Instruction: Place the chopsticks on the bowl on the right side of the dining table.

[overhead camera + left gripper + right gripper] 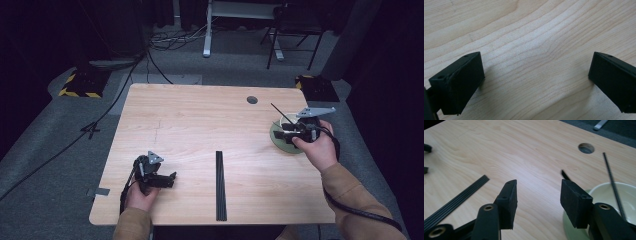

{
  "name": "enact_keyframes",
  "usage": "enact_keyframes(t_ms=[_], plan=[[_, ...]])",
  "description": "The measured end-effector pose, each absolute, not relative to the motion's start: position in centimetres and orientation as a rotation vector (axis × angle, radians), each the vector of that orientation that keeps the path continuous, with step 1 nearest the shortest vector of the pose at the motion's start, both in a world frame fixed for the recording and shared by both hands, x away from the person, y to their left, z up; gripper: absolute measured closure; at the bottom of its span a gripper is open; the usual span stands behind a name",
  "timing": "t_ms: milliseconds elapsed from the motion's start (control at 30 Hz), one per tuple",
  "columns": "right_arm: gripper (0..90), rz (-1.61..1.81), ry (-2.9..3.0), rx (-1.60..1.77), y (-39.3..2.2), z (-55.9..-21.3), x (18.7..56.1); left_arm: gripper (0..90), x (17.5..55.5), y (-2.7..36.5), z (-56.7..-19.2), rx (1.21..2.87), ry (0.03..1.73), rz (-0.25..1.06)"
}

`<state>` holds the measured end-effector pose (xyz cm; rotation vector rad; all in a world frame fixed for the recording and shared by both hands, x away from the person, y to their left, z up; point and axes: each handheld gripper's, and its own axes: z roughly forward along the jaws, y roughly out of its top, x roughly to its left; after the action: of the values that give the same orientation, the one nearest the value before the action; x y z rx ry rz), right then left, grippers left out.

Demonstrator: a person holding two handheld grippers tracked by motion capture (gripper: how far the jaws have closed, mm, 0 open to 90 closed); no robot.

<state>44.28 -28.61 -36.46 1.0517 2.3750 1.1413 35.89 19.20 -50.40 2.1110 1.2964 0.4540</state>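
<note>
looking down from the high view: sticks (220, 186) lie bundled mid-table, thin, light, stiff; grasp mid-length. left gripper (167, 180) rests near. left gripper view: jaws wide, empty. right gripper view: right gripper (537, 195) open beside bowl (611, 192), a stick (612, 180) inside.
</note>
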Motion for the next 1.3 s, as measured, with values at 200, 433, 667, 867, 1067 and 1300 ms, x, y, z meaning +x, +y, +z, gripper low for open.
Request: enact_keyframes(t_ms=[200,433,667,867,1067,1300], plan=[[47.6,1.166,2.425,1.007,-26.7,-36.4,43.0,0.5,35.7,19.2,-50.4,2.111,1.298,0.443],[44.2,1.216,2.477,0.924,-23.9,-37.1,41.5,0.5,35.6,19.3,-50.4,2.112,1.298,0.447],[42.1,1.222,2.522,0.899,-22.0,-37.9,40.2,0.4,35.7,19.2,-50.4,2.114,1.3,0.444],[37.1,1.203,2.583,0.884,-20.3,-39.4,39.3,0.4,36.0,19.2,-50.3,2.116,1.304,0.449],[36.2,1.181,2.617,0.859,-19.1,-40.7,38.6,0.3,36.2,19.1,-50.4,2.11,1.302,0.452],[35.2,1.176,2.646,0.854,-17.8,-42.1,37.7,0.3,36.2,19.1,-50.4,2.11,1.303,0.452]])
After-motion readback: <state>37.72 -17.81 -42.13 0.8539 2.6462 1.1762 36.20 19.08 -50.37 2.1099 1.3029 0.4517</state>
